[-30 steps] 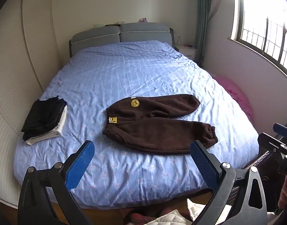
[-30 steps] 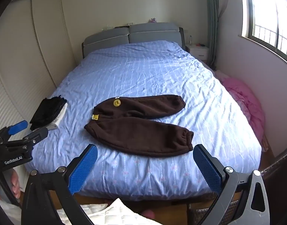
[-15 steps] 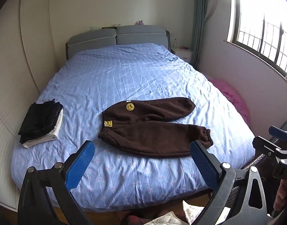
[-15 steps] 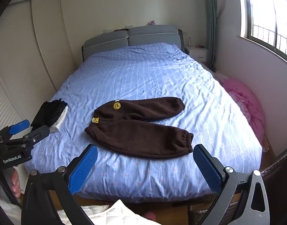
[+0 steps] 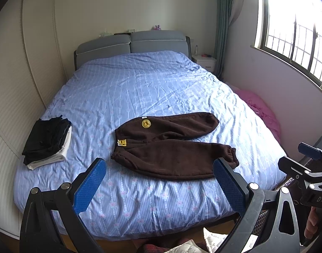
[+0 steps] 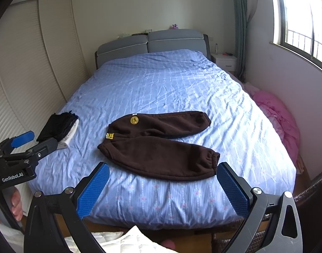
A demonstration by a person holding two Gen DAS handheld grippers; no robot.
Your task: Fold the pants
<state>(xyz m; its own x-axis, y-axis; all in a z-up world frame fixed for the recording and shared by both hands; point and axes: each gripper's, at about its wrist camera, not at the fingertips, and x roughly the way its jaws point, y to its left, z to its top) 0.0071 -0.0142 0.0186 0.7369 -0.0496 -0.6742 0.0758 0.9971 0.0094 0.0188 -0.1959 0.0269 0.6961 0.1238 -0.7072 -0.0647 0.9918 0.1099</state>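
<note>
I see the dark brown fleece pants (image 5: 171,147) flat near the blue striped bedspread's (image 5: 140,88) foot edge; my left gripper (image 5: 158,181) and right gripper (image 6: 163,181) hover with jaws wide apart, holding nothing.

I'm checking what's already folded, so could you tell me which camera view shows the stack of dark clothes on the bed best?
The left wrist view: the folded stack lies fully in sight, dark layers over white. In the right wrist view the left gripper's finger covers the stack's near corner.
</note>
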